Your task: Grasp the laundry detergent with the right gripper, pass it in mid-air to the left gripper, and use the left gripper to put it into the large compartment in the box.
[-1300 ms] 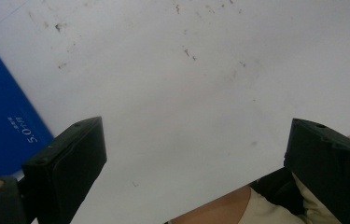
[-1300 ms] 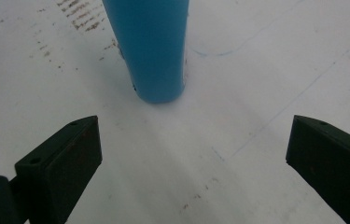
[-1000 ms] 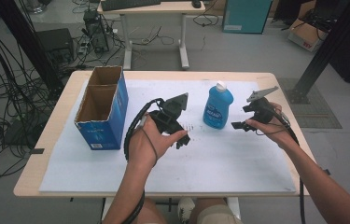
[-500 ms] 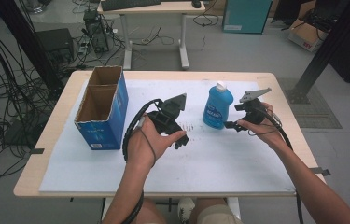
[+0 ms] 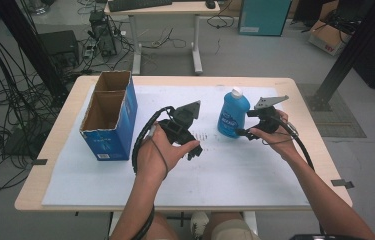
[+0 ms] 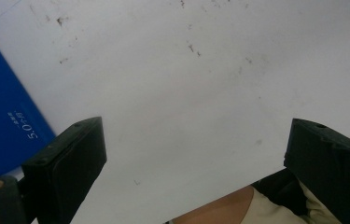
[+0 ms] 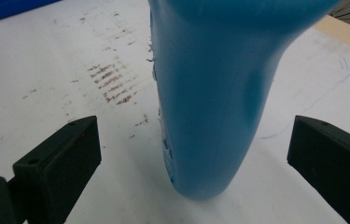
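Two grippers over one white-covered table, which fills the middle of the high view. Blue cardboard box, open-topped, sits at left centre. Blue bottle with a white cap stands upright, right of centre. Right gripper has closed in on it over the last second, from well apart at far right to just beside the bottle's base. Its own view shows jaws wide apart, the bottle between them, neither jaw touching yet. Judgement: approach about finished, a grasp on the lower body comes next. Left gripper has barely shifted, centre frame, jaws apart over bare sheet, holding nothing.
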Available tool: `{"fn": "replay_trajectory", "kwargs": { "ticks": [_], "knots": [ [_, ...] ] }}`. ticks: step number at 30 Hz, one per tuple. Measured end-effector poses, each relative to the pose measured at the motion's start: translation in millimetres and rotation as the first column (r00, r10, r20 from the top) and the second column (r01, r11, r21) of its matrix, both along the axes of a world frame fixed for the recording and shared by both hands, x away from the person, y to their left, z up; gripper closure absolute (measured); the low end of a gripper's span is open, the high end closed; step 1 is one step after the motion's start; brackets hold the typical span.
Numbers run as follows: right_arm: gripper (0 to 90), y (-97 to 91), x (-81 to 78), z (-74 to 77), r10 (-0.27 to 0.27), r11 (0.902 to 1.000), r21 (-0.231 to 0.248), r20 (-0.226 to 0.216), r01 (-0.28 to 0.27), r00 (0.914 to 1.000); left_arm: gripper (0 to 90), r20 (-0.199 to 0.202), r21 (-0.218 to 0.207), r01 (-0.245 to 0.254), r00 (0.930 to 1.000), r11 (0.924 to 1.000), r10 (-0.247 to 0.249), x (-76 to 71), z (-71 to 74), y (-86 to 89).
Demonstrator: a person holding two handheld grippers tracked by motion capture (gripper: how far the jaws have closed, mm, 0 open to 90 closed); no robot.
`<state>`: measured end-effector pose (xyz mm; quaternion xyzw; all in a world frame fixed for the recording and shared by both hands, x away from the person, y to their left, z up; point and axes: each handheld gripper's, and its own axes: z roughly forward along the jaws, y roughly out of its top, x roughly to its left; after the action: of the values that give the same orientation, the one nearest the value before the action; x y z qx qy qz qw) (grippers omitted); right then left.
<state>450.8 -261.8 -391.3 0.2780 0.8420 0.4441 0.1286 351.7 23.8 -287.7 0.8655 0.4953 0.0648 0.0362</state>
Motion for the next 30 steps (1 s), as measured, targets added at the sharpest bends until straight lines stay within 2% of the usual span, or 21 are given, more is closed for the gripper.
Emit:
{"fn": "replay_trajectory", "kwargs": {
  "ticks": [30],
  "knots": [
    [1.5, 13.8, 13.6, -10.3, -0.049, 0.9941, 0.101, 0.077, 0.041, 0.9958, 5.8, -0.003, 0.001, -0.004, 1.0, 1.0, 0.004, 1.1, -2.0, 1.4]
  ]
}}
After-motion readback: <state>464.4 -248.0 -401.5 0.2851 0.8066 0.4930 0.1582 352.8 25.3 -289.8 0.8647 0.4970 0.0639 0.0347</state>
